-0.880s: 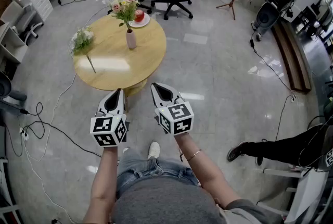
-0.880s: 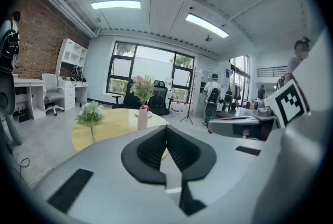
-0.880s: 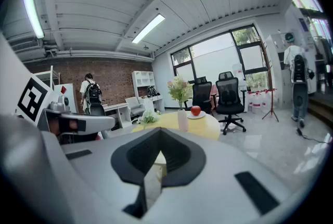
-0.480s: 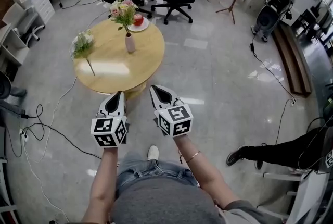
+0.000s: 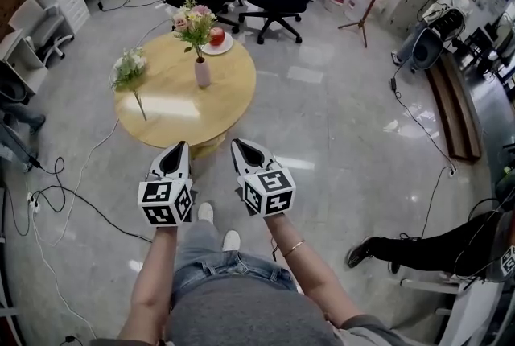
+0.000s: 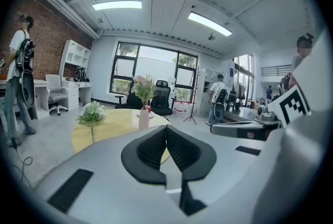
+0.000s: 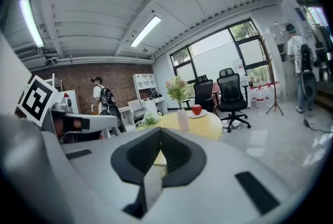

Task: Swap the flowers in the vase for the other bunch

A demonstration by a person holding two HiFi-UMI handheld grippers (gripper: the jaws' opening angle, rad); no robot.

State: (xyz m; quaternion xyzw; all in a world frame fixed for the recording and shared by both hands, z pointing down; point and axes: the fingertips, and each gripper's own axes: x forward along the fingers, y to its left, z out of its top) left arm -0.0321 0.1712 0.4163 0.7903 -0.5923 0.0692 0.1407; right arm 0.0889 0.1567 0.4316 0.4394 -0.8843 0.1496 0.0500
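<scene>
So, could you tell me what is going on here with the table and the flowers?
A person stands short of the round wooden table, a gripper in each hand. The left gripper and the right gripper are both shut and empty, aimed toward the table. The pink bunch stands in the white vase; the white bunch lies on the tabletop, apart from it. An apple sits on a plate beyond the vase. The swap has not yet begun.
</scene>
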